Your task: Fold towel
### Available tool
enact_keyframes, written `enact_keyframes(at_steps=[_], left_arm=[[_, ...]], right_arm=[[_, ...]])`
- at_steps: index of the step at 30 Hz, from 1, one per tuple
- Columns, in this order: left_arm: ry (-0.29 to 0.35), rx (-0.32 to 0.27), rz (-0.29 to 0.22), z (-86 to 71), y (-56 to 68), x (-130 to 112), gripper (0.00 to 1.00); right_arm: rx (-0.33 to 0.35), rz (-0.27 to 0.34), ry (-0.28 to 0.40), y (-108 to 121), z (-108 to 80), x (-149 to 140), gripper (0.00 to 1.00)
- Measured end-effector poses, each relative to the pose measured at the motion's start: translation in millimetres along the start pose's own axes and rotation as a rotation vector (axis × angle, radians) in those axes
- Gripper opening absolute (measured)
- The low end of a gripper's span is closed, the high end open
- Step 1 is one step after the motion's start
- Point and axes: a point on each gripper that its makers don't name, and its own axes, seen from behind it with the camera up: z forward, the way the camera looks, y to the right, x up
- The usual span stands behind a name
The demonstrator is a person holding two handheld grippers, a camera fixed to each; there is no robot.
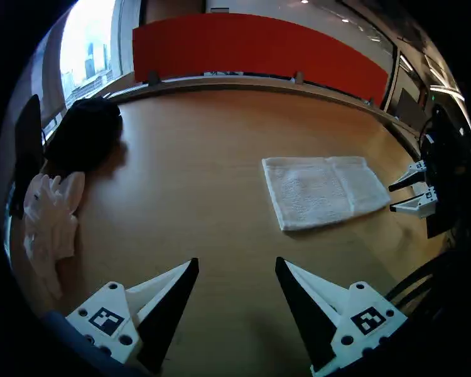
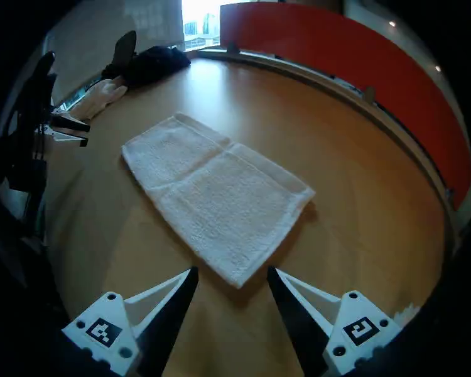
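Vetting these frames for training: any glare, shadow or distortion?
Left gripper view: the window is blown out, and the red partition bows from fisheye distortion. Right gripper view: window light leaves a pale sheen on the table beyond the towel, which casts a soft shadow at its right edge.

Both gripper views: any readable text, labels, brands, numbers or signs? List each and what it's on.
None readable.
The left gripper and right gripper carry square black-and-white markers: coded patterns, not letters.
The towel, red panel and table bear no visible print.
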Motion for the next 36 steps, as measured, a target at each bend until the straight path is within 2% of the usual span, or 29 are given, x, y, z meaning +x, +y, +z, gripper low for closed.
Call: enact_keyframes(at_steps=[14, 19, 24, 28, 36], left_arm=[[0.009, 0.028, -0.007, -6.5, -10.1, -9, 0.9], [0.008, 0.031, -0.006, -6.4, -11.0, -10, 0.91], [0.004, 0.03, -0.001, -5.1, -10.0, -11, 0.91], [0.0, 0.028, 0.006, -3.8, -8.4, -11, 0.91], [0.004, 0.02, 0.006, -3.3, -5.2, -6, 0.9]], right_arm=[[0.018, -0.001, -0.032, 2, 3.6, -10, 0.51], [0.024, -0.001, -0.041, 1, 4.0, -13, 0.34], [0.023, 0.003, -0.04, 3, 4.0, -13, 0.23], [0.017, 0.015, -0.037, 4, 3.7, -11, 0.06], [-0.001, 0.045, 0.007, 7, -5.3, 5, 0.04]])
